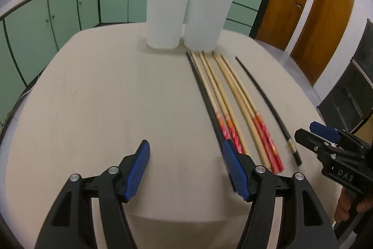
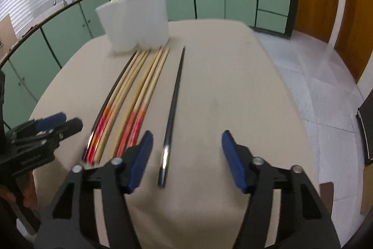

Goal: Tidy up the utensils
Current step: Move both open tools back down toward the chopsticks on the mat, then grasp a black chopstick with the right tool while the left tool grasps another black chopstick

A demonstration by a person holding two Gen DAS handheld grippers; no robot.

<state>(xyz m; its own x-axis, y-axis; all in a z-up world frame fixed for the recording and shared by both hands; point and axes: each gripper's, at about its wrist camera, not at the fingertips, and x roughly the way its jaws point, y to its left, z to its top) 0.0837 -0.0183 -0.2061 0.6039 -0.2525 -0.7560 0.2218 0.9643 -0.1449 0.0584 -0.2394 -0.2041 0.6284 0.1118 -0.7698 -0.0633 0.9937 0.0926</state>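
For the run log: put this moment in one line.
left gripper: jaws open, empty | right gripper: jaws open, empty | chopsticks: flat on table | white holders: upright beyond

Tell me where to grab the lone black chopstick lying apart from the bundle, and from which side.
Grip the black chopstick near its thick near end, coming from above with fingers straddling it crosswise. It lies flat on the table, clear of the other chopsticks, leaving room on both sides.

Wooden chopsticks (image 2: 149, 76), matt white plastic holders (image 1: 163, 15)
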